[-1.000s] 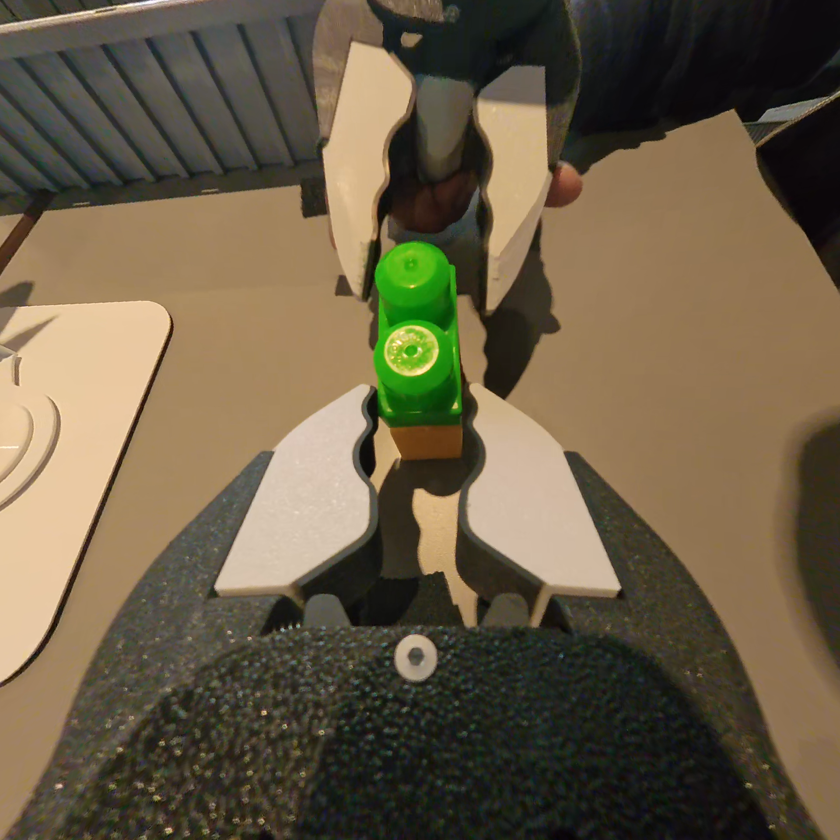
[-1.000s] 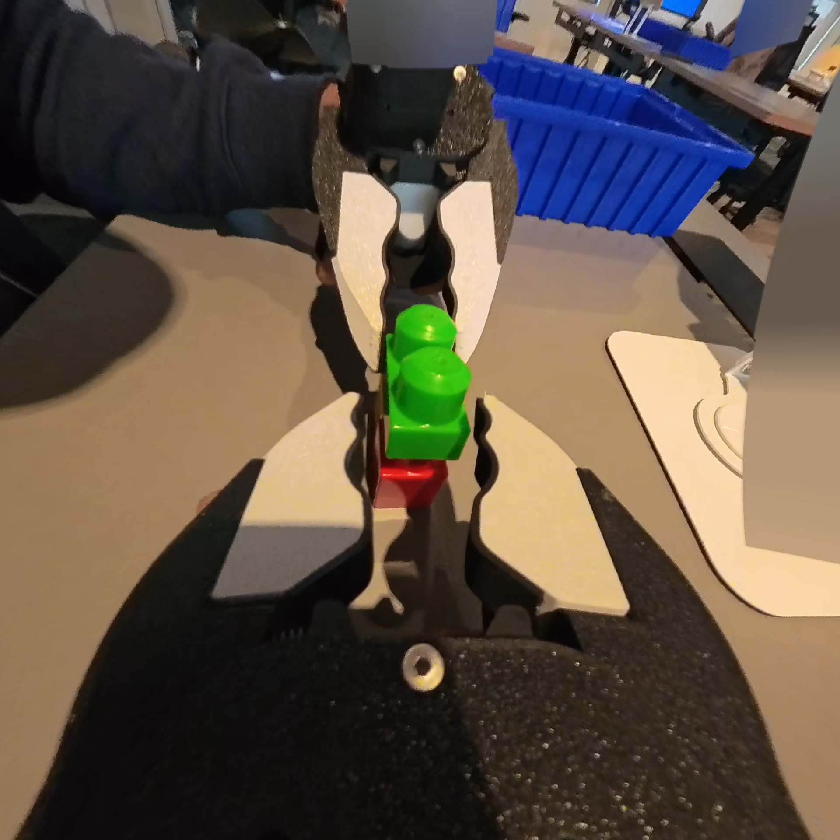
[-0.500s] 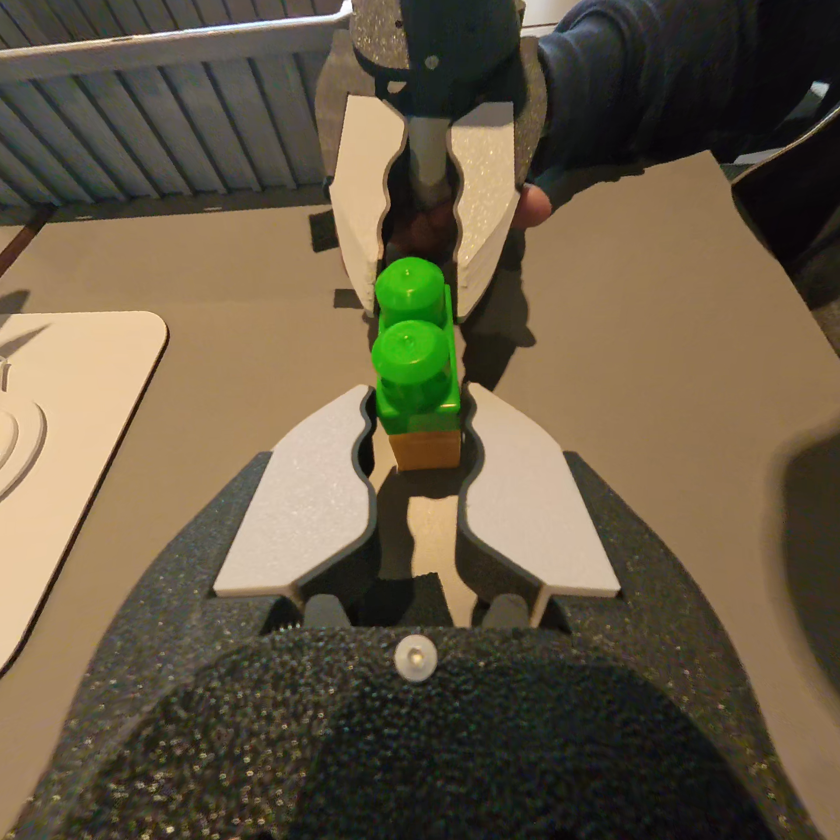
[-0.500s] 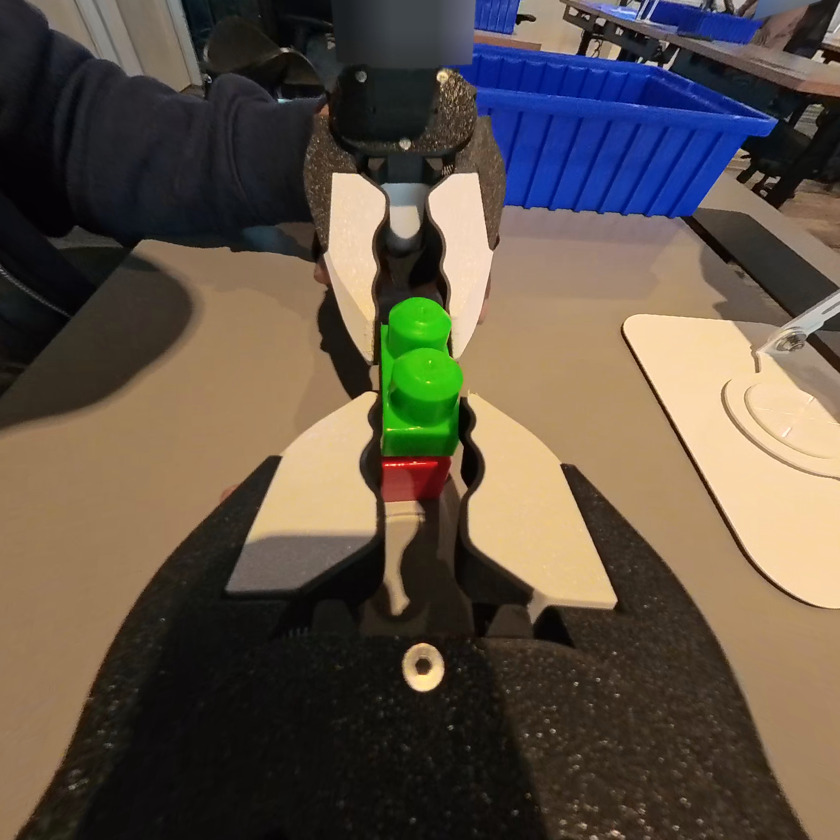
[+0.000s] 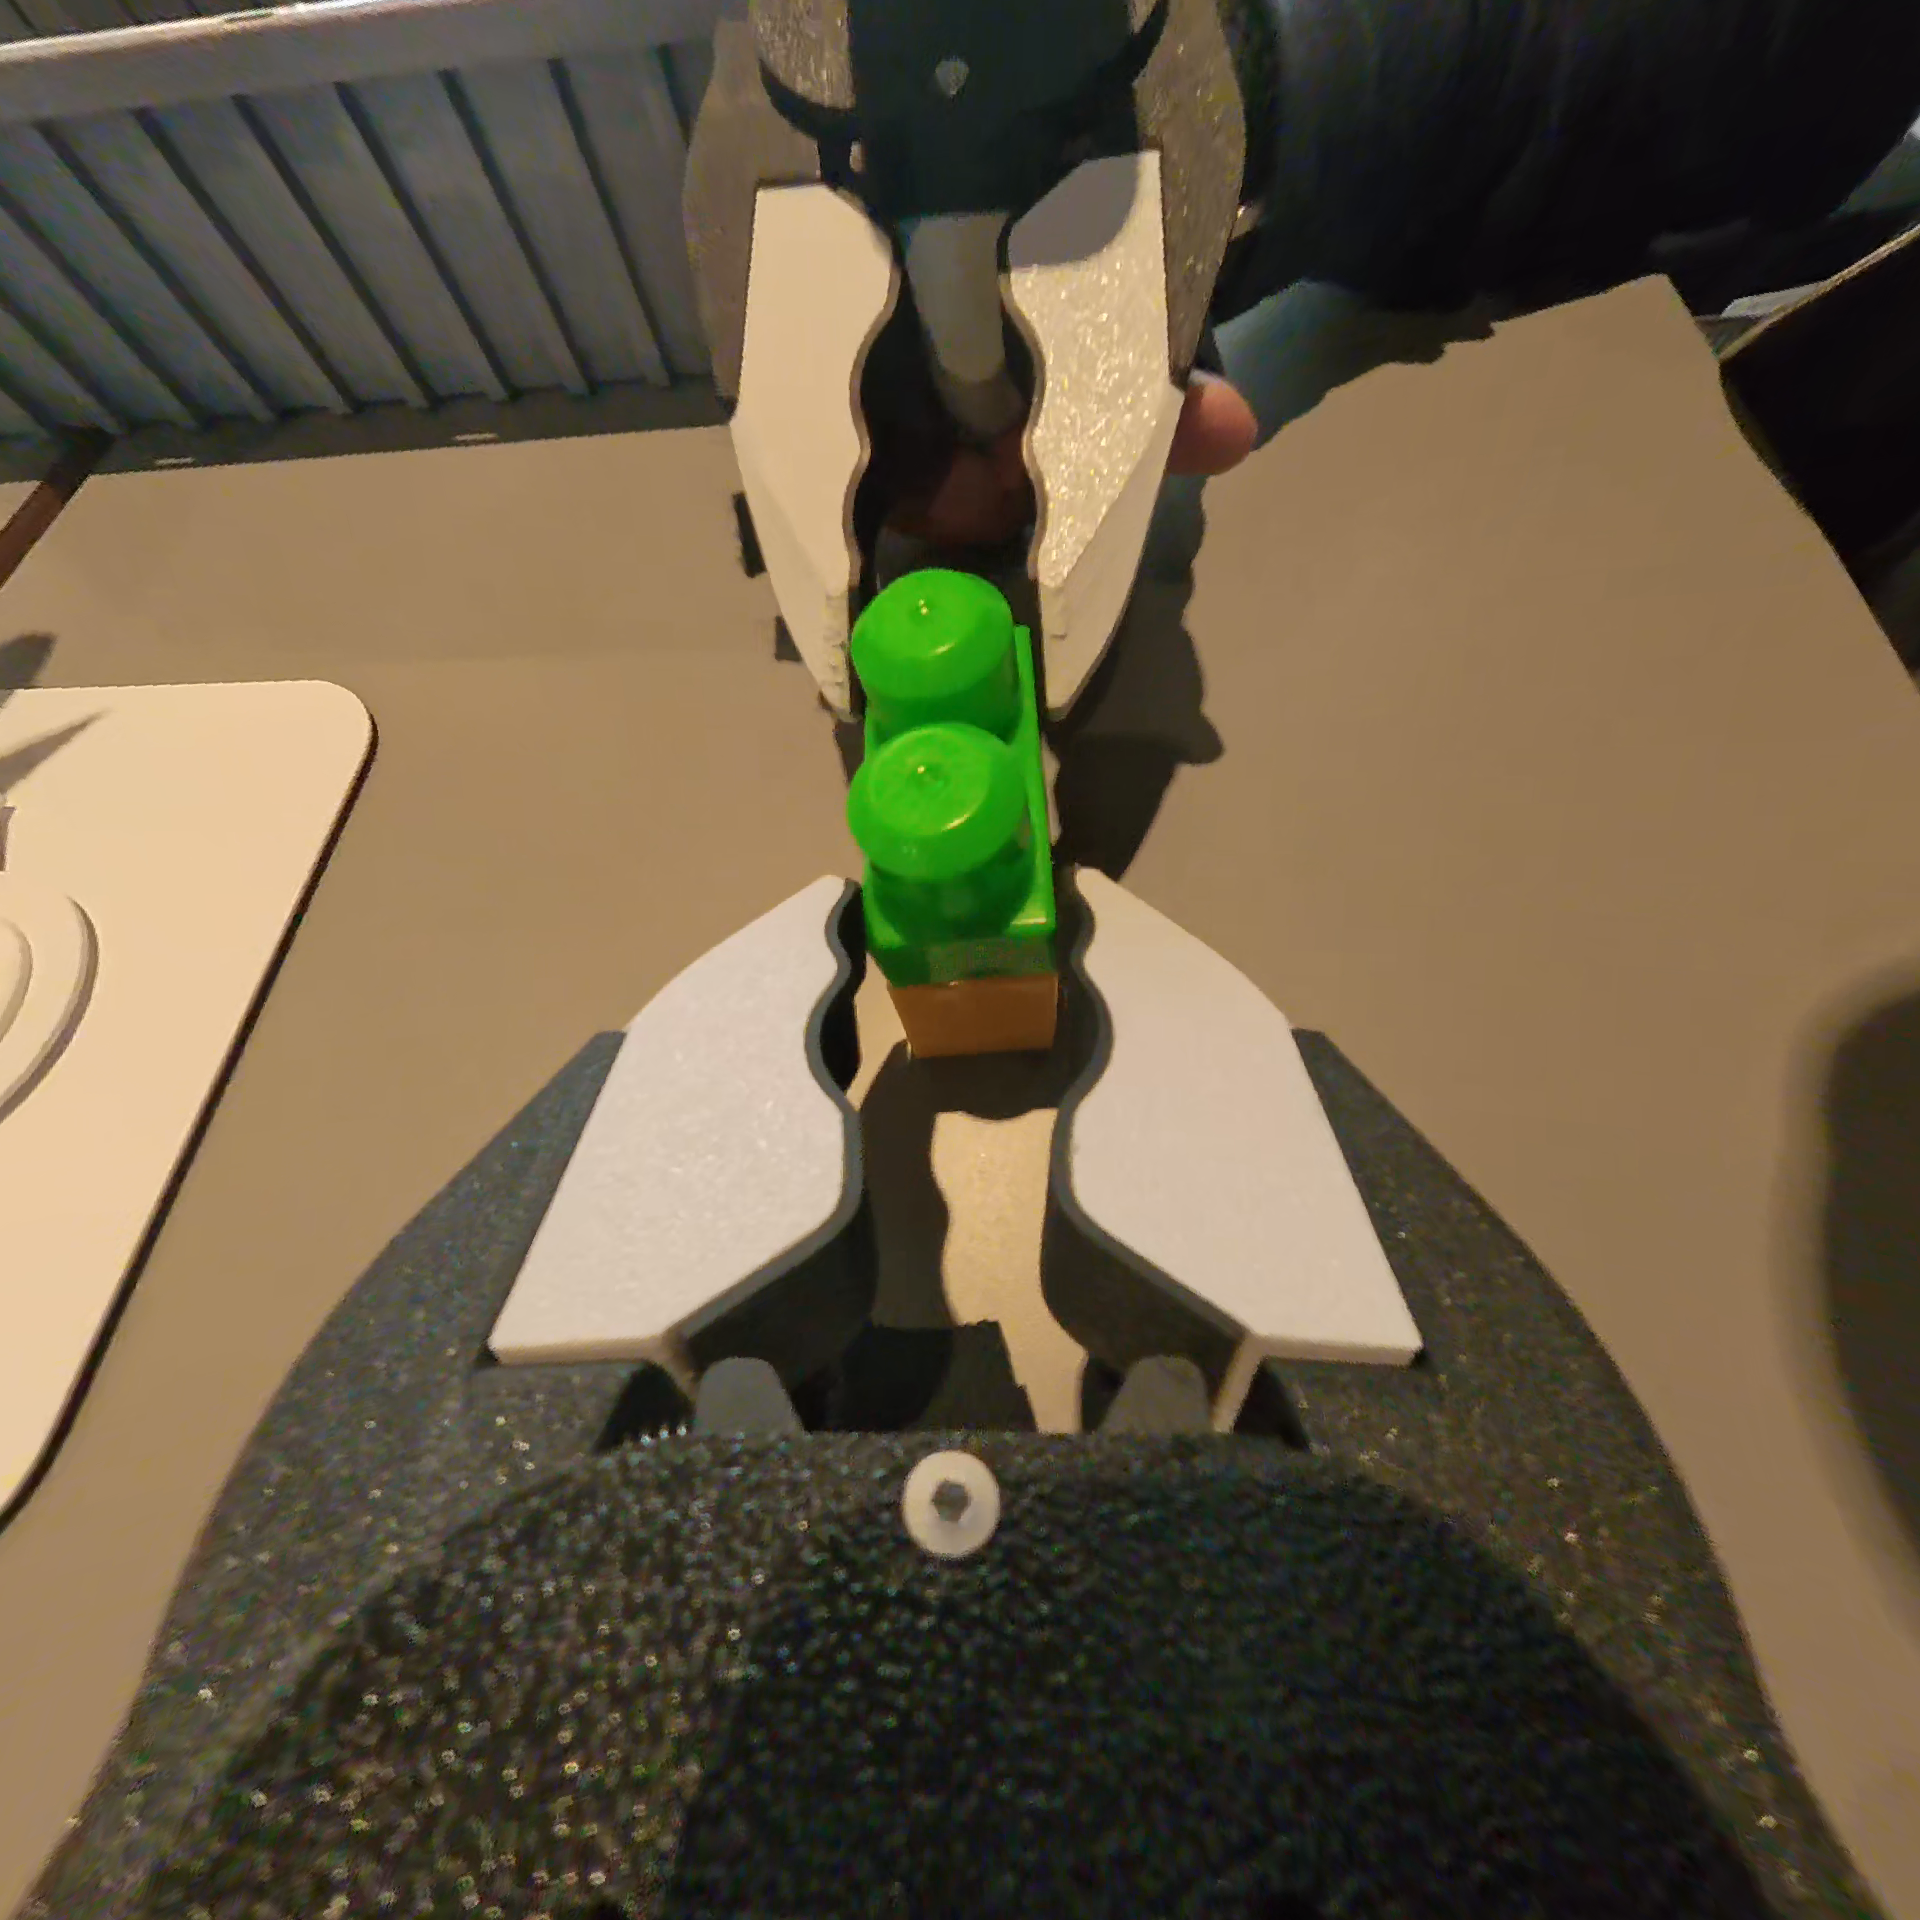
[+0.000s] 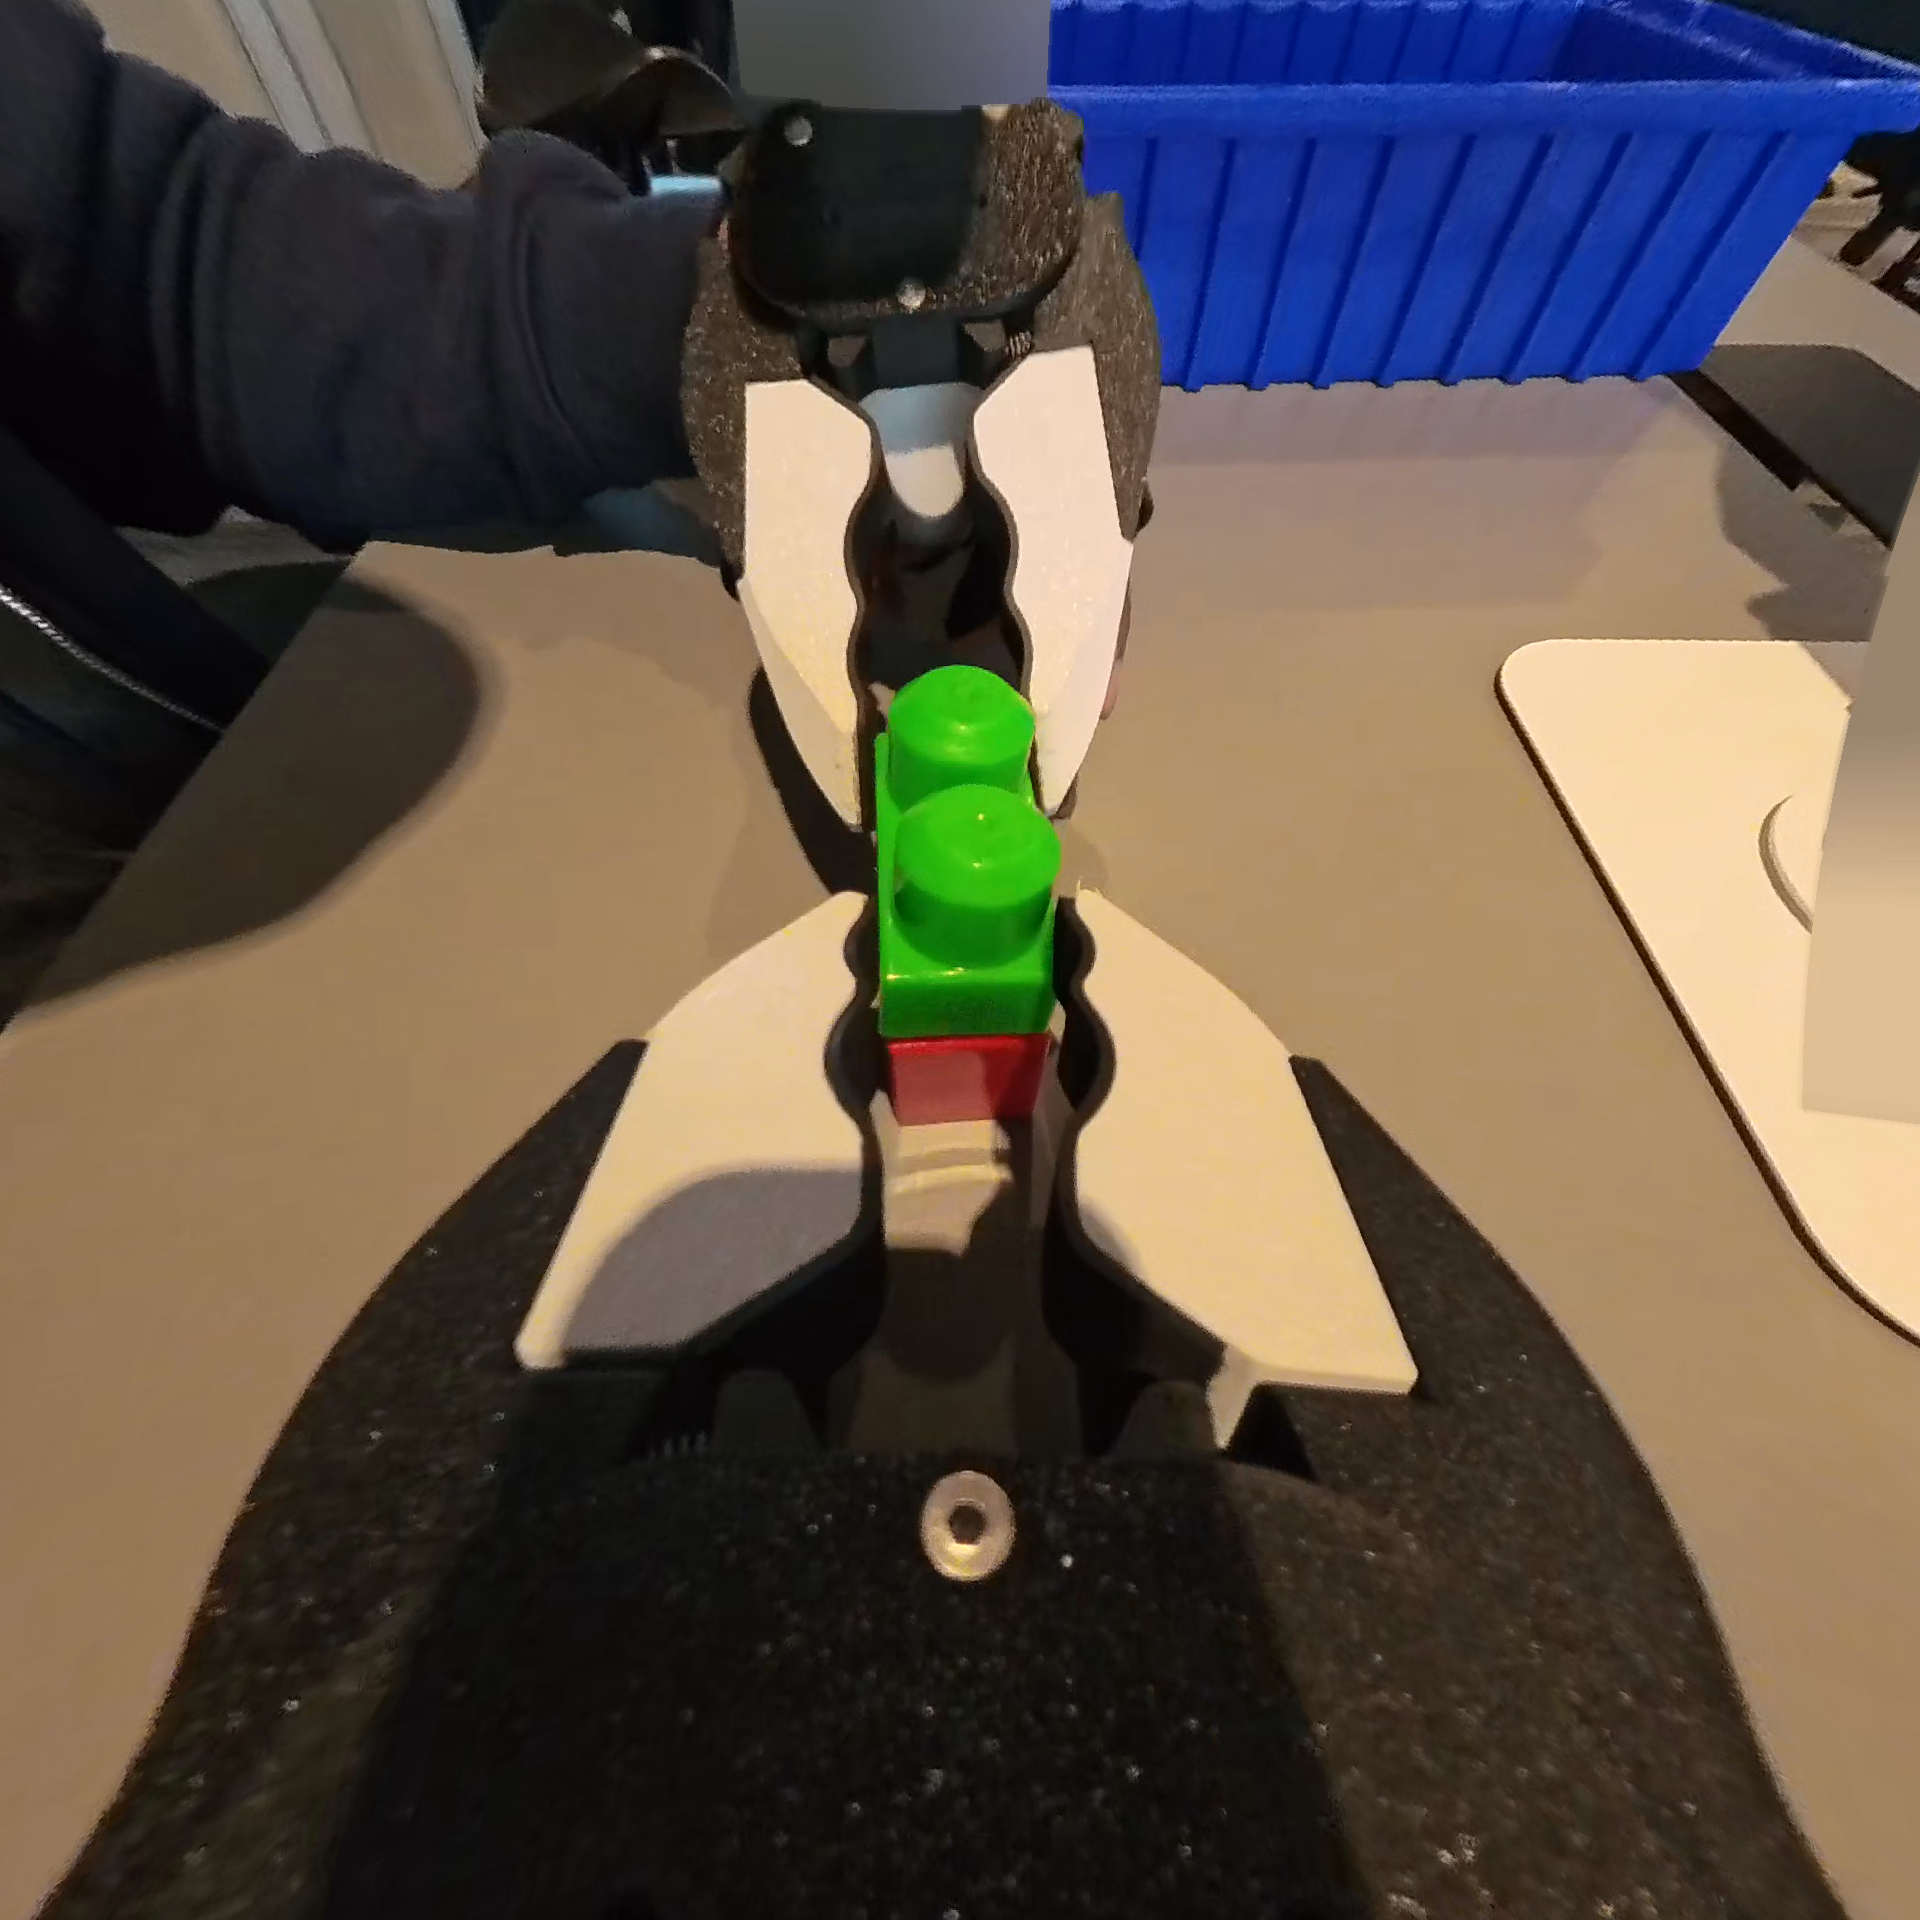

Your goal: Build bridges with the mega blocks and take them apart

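Observation:
A small bridge stands on the grey table: a green two-stud block (image 5: 940, 821) spans an orange block (image 5: 982, 1013) at my left gripper's end and a red block (image 6: 966, 1081) at my right gripper's end. My left gripper (image 5: 961, 956) is shut on the orange end, its fingertips against both sides. My right gripper (image 6: 966, 977) is shut on the red end. The two grippers face each other. The right gripper (image 5: 945, 644) shows at the far end in the left wrist view, and the left gripper (image 6: 961, 748) shows likewise in the right wrist view. The green block also shows in the right wrist view (image 6: 966, 883).
A white board (image 5: 156, 935) lies on the table at the left of the left wrist view; it also shows at the right of the right wrist view (image 6: 1662, 831). A blue bin (image 6: 1455, 208) stands at the table's far edge. A person's dark sleeve (image 6: 312, 332) holds the left gripper.
My right gripper's fingers have closed from wide open onto the red end of the bridge. My left gripper has kept its grip on the orange end.

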Demonstrator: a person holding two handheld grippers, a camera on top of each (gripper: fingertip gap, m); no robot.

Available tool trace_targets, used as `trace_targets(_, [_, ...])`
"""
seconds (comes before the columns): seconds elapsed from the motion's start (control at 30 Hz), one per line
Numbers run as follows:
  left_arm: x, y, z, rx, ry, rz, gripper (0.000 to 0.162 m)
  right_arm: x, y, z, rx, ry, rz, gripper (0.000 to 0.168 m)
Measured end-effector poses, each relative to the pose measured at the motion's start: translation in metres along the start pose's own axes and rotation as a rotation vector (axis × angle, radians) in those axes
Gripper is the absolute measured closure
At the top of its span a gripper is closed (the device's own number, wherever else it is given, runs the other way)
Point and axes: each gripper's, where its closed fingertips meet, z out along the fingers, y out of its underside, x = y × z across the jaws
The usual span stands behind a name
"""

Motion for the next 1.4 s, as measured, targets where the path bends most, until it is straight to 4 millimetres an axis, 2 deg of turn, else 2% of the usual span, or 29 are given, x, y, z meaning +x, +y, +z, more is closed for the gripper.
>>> trace_targets(0.47, [0.0, 0.001, 0.001, -0.006, -0.008, -0.015, 0.126, 0.0, 0.004, 0.002, -0.035, -0.025, 0.058, 0.133])
trace_targets(0.6, [0.001, -0.002, 0.001, 0.067, -0.027, -0.036, 0.127, 0.001, 0.002, 0.001, -0.018, -0.01, 0.037, 0.134])
trace_targets(0.8, [0.003, 0.001, 0.002, 0.045, -0.101, 0.14, 0.124, -0.005, 0.0, -0.003, 0.016, -0.055, 0.022, 0.135])
trace_targets(1.0, [0.005, -0.01, -0.015, 0.173, -0.066, 0.115, 0.125, -0.006, -0.005, -0.008, 0.062, -0.079, 0.038, 0.129])
trace_targets(1.17, [-0.006, -0.002, -0.029, 0.176, -0.094, 0.082, 0.122, -0.004, -0.003, -0.004, 0.041, -0.055, 0.0, 0.121])
trace_targets(1.4, [0.004, -0.002, -0.02, 0.147, -0.056, 0.107, 0.122, -0.004, -0.004, 0.003, 0.034, -0.044, -0.024, 0.126])
